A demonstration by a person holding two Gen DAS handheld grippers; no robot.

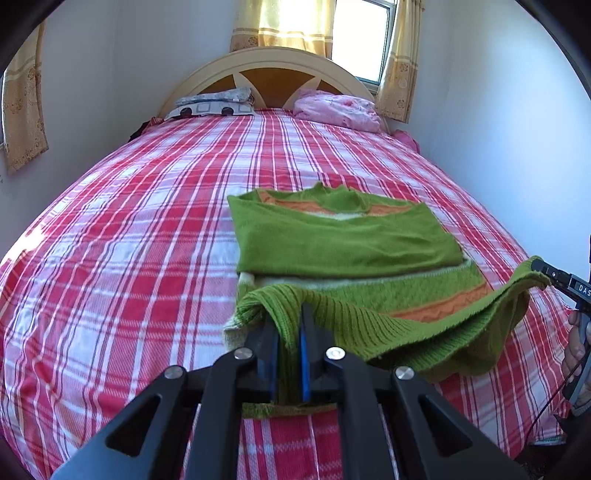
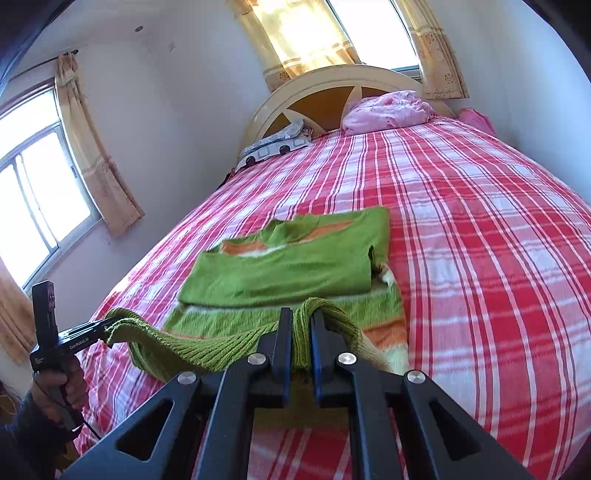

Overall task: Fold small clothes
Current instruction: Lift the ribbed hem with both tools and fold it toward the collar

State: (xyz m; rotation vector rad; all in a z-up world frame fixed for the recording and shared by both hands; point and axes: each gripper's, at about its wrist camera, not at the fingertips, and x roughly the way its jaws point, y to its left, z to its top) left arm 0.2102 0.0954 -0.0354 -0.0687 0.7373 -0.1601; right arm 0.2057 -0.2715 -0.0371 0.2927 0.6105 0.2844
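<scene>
The green knit sweater with orange and cream stripes lies on the bed just ahead of both tools, its sleeves already folded in across the body so the top layer forms a plain green rectangle. Its ribbed bottom hem is lifted off the bedsheet and hangs in a sagging band between the two tools, while the rest of the garment rests flat beyond them.

The left tool is clamped onto one corner of that hem: ribbed fabric is bunched between its black fingers with blue pads and drapes over them. The right tool pinches the opposite corner in the same way, knit pressed tight between its pads. In the left wrist view the right tool appears far off to the right with the hem's end caught at its tip, a hand wrapped around its handle. In the right wrist view the left tool shows low to the left, gripping the hem's other end, held by the person's other hand.

Under the sweater spreads a red, pink and white plaid bedsheet. Well beyond the tools, by the arched cream headboard, sit a patterned pillow and a crumpled pink blanket. Yellow curtains hang at the window behind.
</scene>
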